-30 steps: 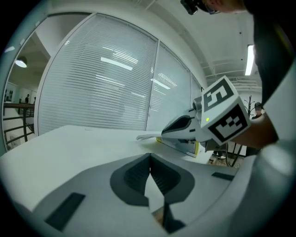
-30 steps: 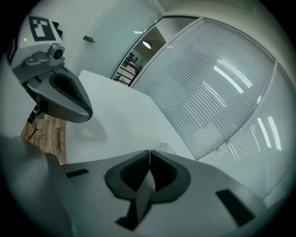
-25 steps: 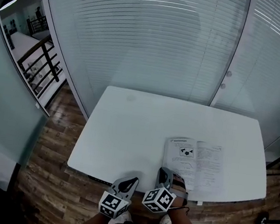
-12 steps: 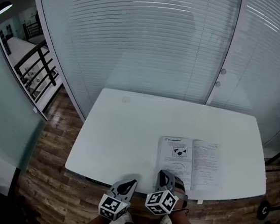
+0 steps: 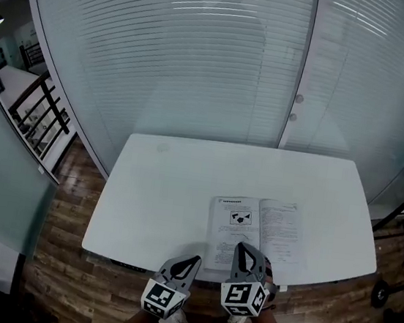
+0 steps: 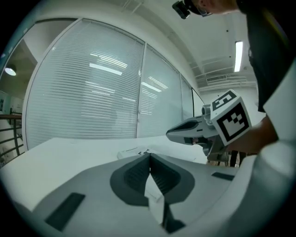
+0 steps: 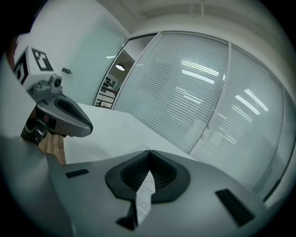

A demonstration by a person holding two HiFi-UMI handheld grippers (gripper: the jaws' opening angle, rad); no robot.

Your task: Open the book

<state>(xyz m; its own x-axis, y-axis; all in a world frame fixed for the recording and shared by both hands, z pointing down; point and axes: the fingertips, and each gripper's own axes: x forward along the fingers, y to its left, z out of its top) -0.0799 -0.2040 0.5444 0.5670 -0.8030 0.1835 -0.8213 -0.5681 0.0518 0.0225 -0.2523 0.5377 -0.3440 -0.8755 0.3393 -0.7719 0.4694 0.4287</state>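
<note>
The book (image 5: 260, 225) lies open and flat on the white table (image 5: 161, 189), right of the middle and close to the near edge. My right gripper (image 5: 241, 248) hovers over the near edge of its left page, jaws shut with nothing held. In the right gripper view a strip of printed page shows through the slit behind the closed jaws (image 7: 149, 151). My left gripper (image 5: 190, 259) is shut beside it, at the table's near edge, left of the book. From the left gripper view (image 6: 149, 155) the book (image 6: 132, 152) lies low ahead and the right gripper (image 6: 185, 134) points alongside.
A frosted glass wall with blinds (image 5: 200, 61) and a glass door (image 5: 344, 87) stand behind the table. Wooden floor (image 5: 65, 250) surrounds it. A railing (image 5: 39, 106) runs at the far left, and dark objects (image 5: 391, 293) lie on the floor at the right.
Both grippers have risen a little at the table's near edge. The right one has rolled upright and now sits over the book's near edge. The book stays open.
</note>
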